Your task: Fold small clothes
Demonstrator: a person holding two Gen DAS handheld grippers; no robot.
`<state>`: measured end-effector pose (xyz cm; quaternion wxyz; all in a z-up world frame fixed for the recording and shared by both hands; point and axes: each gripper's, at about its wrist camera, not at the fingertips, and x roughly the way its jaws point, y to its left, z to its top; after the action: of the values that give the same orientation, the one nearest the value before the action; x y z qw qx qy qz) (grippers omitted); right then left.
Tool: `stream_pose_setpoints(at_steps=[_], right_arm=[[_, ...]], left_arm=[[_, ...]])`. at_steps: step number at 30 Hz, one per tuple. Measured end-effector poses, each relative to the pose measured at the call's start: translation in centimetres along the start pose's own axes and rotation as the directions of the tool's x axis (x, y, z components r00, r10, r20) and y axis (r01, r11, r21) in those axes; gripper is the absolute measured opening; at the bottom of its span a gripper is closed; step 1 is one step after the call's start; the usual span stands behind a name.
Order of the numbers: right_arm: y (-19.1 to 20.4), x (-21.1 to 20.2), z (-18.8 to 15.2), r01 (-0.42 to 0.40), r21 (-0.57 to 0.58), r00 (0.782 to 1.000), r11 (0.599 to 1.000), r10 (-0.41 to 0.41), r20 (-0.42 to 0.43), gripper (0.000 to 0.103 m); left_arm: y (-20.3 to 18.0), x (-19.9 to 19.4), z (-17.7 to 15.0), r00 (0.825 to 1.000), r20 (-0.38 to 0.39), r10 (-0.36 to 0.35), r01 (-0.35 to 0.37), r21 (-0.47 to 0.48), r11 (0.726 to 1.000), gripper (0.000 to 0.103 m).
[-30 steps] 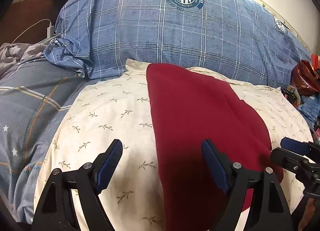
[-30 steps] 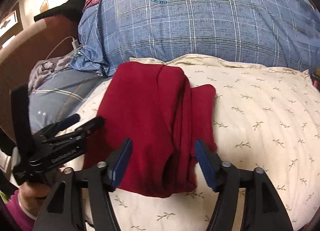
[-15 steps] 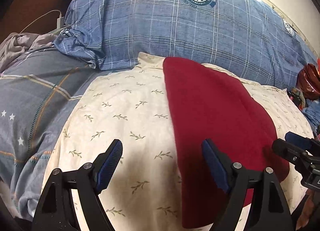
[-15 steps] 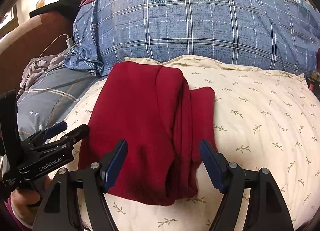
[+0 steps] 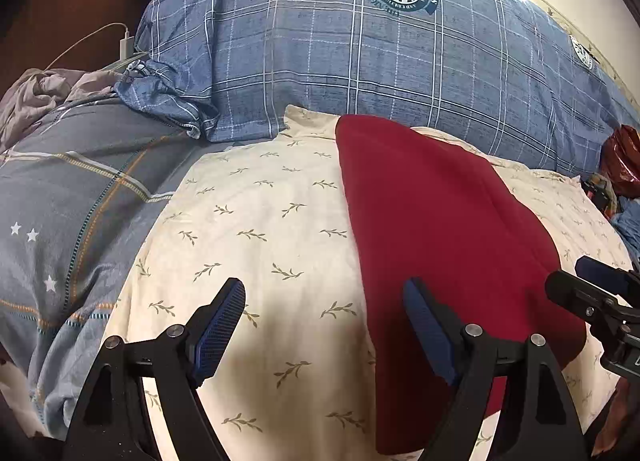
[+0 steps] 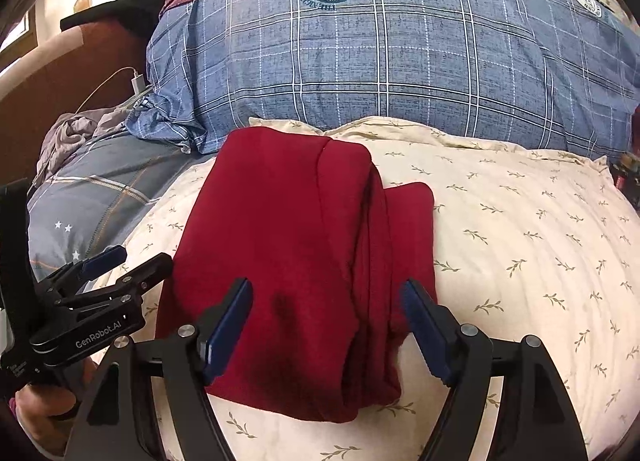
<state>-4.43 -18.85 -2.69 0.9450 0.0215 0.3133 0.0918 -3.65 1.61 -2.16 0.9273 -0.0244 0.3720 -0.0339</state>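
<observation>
Where folded red garment nears right claw, lower edge hidden.

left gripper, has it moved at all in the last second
Yes. In the left wrist view the left gripper has shifted to its own left: the red garment and the blue plaid pillow both sit further right in the picture than before.

Matt soft red cloth garment, cream leaf-print cotton pillow, blue checked woven quilt

Black tongs, blue ribbed pads, silver screws; white "GenRobot.AI" lettering on left tongs.
</observation>
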Motion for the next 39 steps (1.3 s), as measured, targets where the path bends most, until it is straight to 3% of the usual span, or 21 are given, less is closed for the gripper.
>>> stream_pose_setpoints(at_steps=[39], right_arm=[[0.7, 1.1, -0.4, -0.017, -0.015, 0.999, 1.0, 0.017, -0.044, 0.079]], left_arm=[[0.0, 0.2, -0.1, 1.0, -0.001, -0.001, 0.001, 0.0, 1.0, 0.081]])
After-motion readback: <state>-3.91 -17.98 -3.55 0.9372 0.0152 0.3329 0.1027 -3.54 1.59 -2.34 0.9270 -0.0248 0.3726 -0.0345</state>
